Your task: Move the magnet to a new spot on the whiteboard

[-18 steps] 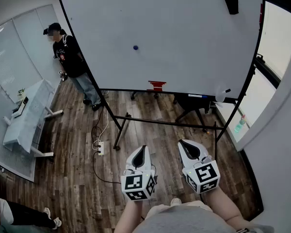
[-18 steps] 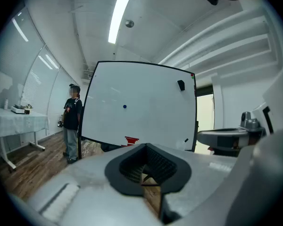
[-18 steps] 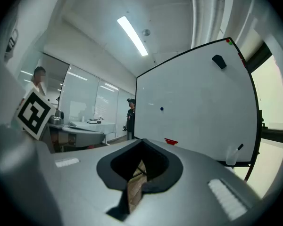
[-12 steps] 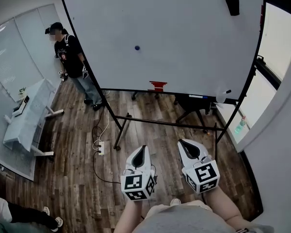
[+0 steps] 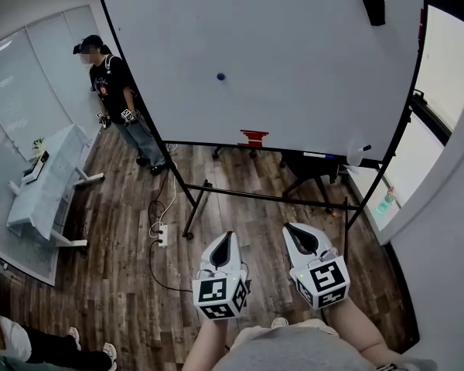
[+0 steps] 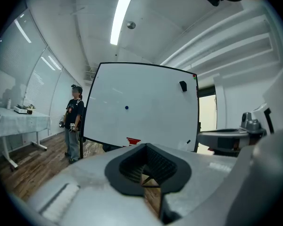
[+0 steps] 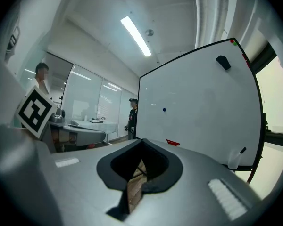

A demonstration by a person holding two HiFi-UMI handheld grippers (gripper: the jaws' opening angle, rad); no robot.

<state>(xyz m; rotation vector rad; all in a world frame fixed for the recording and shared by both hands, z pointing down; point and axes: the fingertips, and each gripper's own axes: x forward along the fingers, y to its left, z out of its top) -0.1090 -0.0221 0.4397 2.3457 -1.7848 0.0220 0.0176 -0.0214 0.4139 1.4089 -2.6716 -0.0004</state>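
Note:
A small blue magnet (image 5: 221, 76) sticks left of centre on the big wheeled whiteboard (image 5: 294, 68); the gripper views also show the magnet (image 6: 126, 108) (image 7: 164, 109) far ahead. Both grippers hang low over the wooden floor, well short of the board. My left gripper (image 5: 227, 237) (image 6: 145, 146) is shut with nothing in it. To its right my right gripper (image 5: 295, 229) (image 7: 142, 141) has its jaws together and is empty too.
A black eraser (image 5: 372, 8) sits at the board's top right, a red item (image 5: 254, 137) at its lower edge, a cup with a marker (image 5: 356, 154) at the lower right. A person (image 5: 112, 91) stands left of the board. A table (image 5: 46, 184), power strip (image 5: 162, 236) and chair (image 5: 309, 168) are nearby.
The person beside the board has lowered their hands a little. The board and magnet sit slightly further right in view. Both grippers have stayed where they were.

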